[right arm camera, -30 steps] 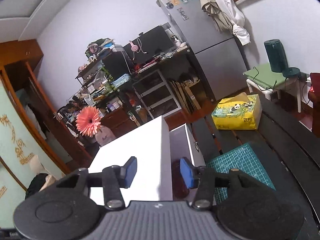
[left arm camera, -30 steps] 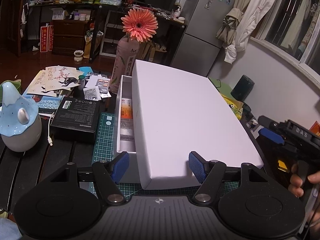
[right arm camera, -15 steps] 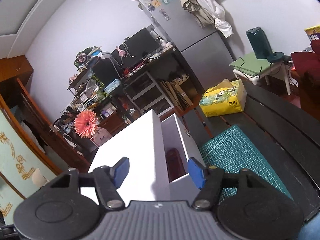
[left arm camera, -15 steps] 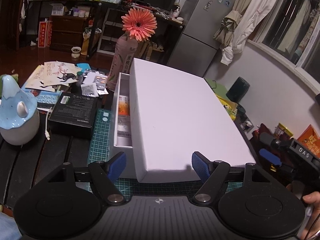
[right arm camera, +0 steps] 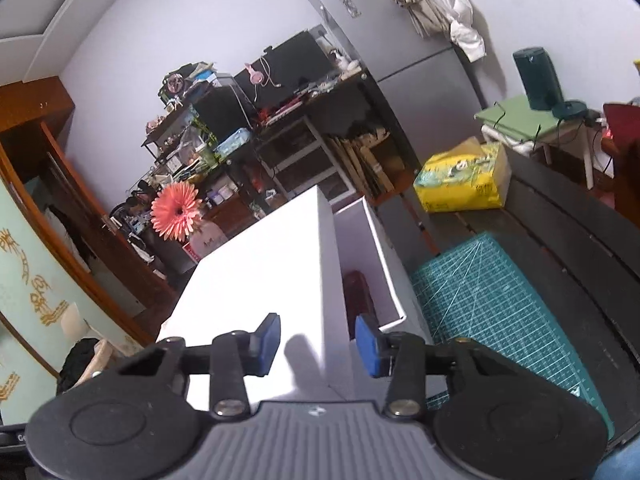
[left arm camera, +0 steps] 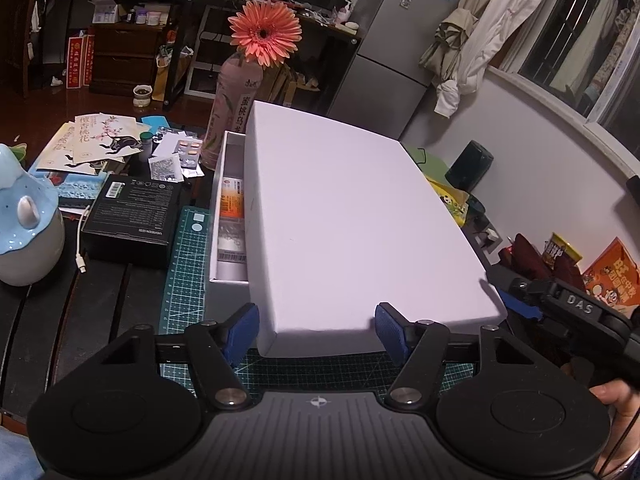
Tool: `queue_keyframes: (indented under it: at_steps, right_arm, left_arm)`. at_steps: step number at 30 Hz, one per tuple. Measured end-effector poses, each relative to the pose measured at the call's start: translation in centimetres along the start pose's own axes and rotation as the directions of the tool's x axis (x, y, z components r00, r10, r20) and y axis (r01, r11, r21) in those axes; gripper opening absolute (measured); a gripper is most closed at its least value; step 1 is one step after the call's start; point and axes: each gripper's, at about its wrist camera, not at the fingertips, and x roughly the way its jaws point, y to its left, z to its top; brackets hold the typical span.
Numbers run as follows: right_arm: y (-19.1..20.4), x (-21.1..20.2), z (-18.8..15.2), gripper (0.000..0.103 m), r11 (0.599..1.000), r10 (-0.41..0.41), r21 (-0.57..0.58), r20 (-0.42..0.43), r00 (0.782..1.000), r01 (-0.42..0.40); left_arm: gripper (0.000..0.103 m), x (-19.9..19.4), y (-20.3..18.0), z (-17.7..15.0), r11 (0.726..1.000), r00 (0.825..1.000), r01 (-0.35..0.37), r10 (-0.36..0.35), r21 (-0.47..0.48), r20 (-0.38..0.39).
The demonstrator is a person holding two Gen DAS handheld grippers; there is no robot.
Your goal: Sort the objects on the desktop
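A white box stands on the green cutting mat, with medicine packs showing along its open left strip. A white lid lies askew over it, covering most of it. My left gripper is open, its fingers on either side of the lid's near edge. My right gripper is open over the lid's corner; the box's uncovered strip shows a dark red item. It also shows in the left wrist view at the lid's right corner.
A black box, a blue-white ceramic jar, papers and pill packs lie to the left. A bottle with an orange flower stands behind the box. A yellow tissue pack and snack bags are to the right.
Both grippers have shifted slightly around the lid. The right gripper's view has tilted and moved closer over the lid's corner. The lid sits about where it was.
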Motion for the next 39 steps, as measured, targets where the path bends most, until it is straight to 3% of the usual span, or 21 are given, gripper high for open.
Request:
queue_keyframes:
  at_steps: [12, 19, 27, 39]
  right_arm:
    - [0.2, 0.5, 0.1, 0.038, 1.0, -0.004, -0.01, -0.014, 1.0, 0.004]
    - [1.0, 1.5, 0.4, 0.04, 0.998, -0.028, -0.064, 0.002, 1.0, 0.028]
    - [0.7, 2.6, 0.9, 0.04, 0.997, -0.036, -0.073, 0.034, 0.999, 0.039]
    - [-0.8, 2.6, 1.3, 0.041, 0.999, -0.046, 0.003, 0.071, 0.996, 0.046]
  left_arm:
    - [0.065, -0.1, -1.1, -0.5, 0.999, 1.0, 0.008, -0.008, 0.032, -0.021]
    - [0.069, -0.3, -2.5, -1.3, 0.996, 0.999, -0.023, 0.025, 0.082, -0.028]
    - [0.069, -0.1, -3.2, -1.6, 0.996, 0.999, -0.007, 0.011, 0.092, -0.042]
    - [0.071, -0.3, -2.6, -1.2, 0.998, 0.999, 0.015, -0.012, 0.066, -0.048]
